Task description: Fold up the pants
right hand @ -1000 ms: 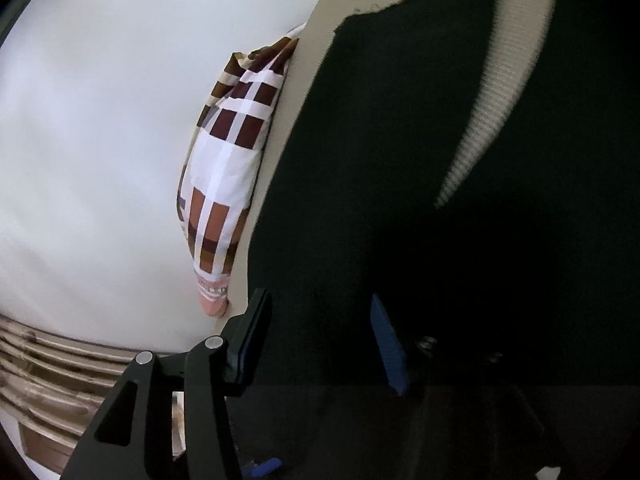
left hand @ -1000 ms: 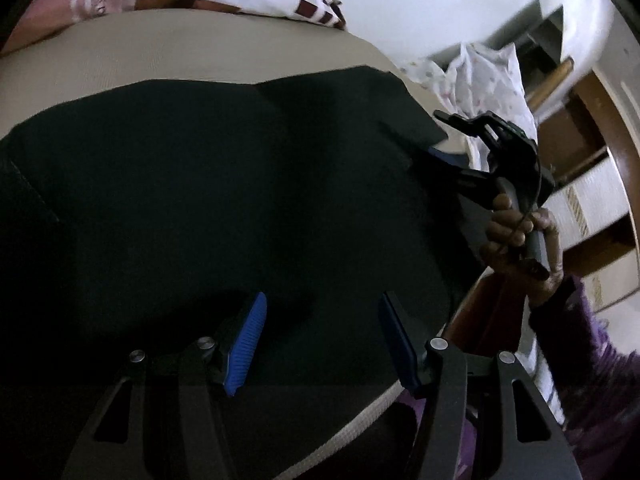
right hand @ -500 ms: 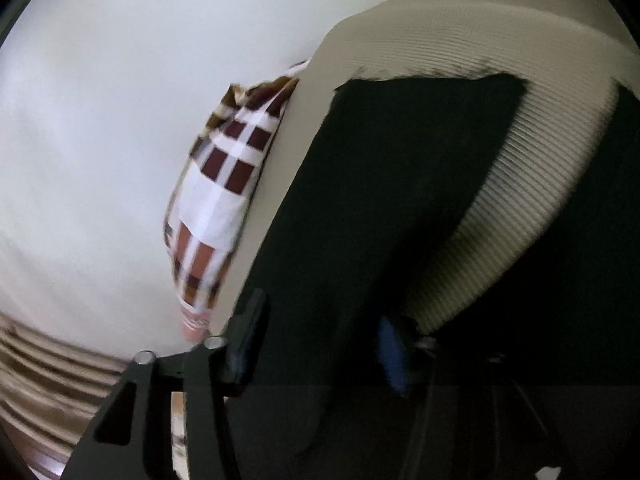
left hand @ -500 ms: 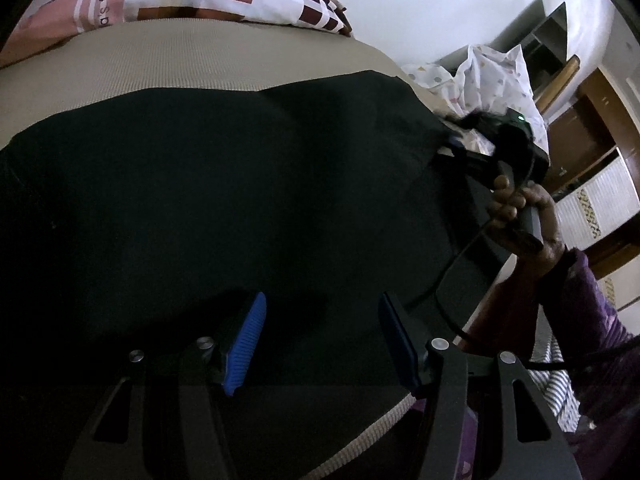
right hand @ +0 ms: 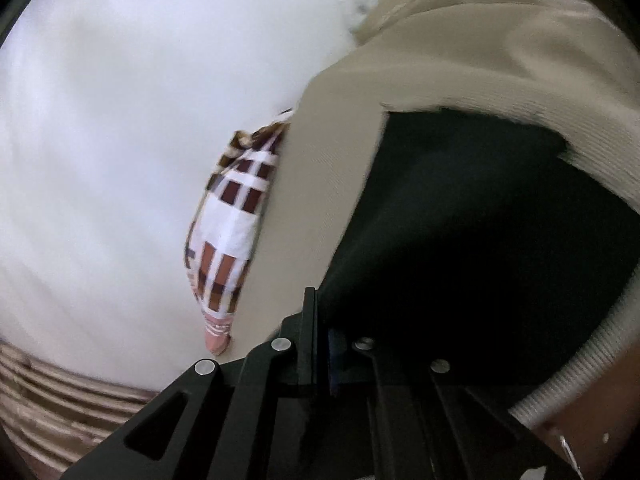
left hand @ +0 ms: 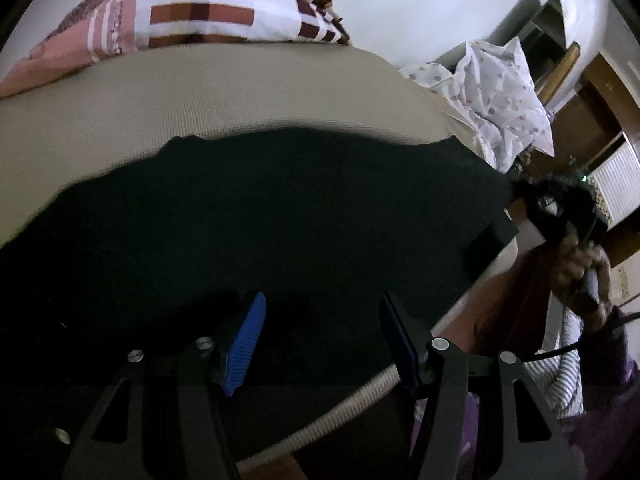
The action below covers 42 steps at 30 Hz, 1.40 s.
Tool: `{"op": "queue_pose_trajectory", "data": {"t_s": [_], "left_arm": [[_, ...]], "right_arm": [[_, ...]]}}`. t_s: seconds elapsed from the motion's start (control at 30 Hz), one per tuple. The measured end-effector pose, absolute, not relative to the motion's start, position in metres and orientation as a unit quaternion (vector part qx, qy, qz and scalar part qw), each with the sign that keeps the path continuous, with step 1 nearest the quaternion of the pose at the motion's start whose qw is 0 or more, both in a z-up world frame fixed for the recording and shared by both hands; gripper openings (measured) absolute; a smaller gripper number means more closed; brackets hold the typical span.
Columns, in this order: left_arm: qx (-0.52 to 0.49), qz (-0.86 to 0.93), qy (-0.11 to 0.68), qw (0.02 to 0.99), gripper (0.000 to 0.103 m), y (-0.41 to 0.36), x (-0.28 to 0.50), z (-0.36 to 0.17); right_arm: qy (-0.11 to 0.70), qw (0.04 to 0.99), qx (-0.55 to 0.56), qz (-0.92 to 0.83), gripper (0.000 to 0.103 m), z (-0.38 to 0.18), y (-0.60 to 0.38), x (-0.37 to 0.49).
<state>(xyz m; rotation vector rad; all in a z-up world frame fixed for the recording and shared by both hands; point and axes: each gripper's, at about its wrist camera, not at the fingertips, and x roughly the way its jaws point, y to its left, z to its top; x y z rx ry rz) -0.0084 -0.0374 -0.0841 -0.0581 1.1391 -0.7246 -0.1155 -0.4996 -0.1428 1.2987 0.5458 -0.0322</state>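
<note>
The black pants (left hand: 280, 216) lie spread on a beige ribbed bed cover (left hand: 200, 100); they also fill the right of the right wrist view (right hand: 480, 240). My left gripper (left hand: 320, 332) is open, its blue pads just above the near part of the pants, holding nothing. My right gripper (right hand: 322, 340) has its jaws together at the pants' edge, seemingly pinching the black cloth. In the left wrist view the right gripper (left hand: 560, 208) shows blurred at the pants' right end, held by a hand.
A checked red, white and brown pillow (left hand: 200, 16) lies at the far side of the bed, also in the right wrist view (right hand: 232, 232). A white dotted cloth (left hand: 504, 96) hangs at the right. Wooden furniture (left hand: 592, 120) stands beyond the bed's edge.
My right gripper has shut at the pants' edge and pulled toward the bed's near side. The pants' far edge has drawn nearer, baring more beige cover. The left gripper stays open.
</note>
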Motion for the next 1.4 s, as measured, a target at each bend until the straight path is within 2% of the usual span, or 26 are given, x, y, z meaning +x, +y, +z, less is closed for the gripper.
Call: {"op": "queue_pose_trajectory", "data": {"t_s": [0.17,0.23,0.43,0.5,0.63,0.8,0.93,1.03,1.23,1.4], "left_arm": [[-0.022,-0.345,0.520,0.781,0.060,-0.036,-0.027,-0.077],[-0.022,-0.344,0.527,0.777,0.060,-0.039,-0.032,-0.079],[-0.036,-0.345,0.526,0.777,0.060,-0.041,-0.039,-0.080],[-0.040,-0.345,0.529,0.774,0.060,-0.040,-0.040,-0.083],[-0.062,-0.339,0.524,0.779,0.060,-0.028,-0.041,-0.082],[-0.137,-0.286,0.513,0.798,0.060,0.022,-0.038,-0.077],[-0.228,-0.202,0.481,0.822,0.060,0.098,-0.043,-0.073],[-0.258,-0.141,0.456,0.840,0.060,0.152,-0.052,-0.066],[-0.313,-0.052,0.469,0.824,0.060,0.249,-0.071,-0.078],[-0.334,-0.080,0.510,0.789,0.060,0.257,-0.073,-0.110]], "right_arm": [[0.314,0.712,0.626,-0.054,0.005,-0.207,-0.491,-0.150],[0.308,0.696,0.647,-0.051,0.003,-0.227,-0.489,-0.155],[0.246,0.681,0.690,-0.019,0.014,-0.241,-0.504,-0.172],[0.238,0.675,0.698,-0.010,0.014,-0.247,-0.509,-0.174],[0.253,0.705,0.663,-0.017,0.008,-0.242,-0.509,-0.177],[0.245,0.713,0.656,-0.027,0.006,-0.239,-0.505,-0.183],[0.240,0.706,0.665,-0.047,0.004,-0.241,-0.505,-0.193],[0.240,0.703,0.668,-0.045,0.004,-0.245,-0.504,-0.185],[0.234,0.693,0.682,-0.030,0.008,-0.249,-0.502,-0.180],[0.234,0.687,0.687,-0.030,0.007,-0.250,-0.501,-0.179]]}}
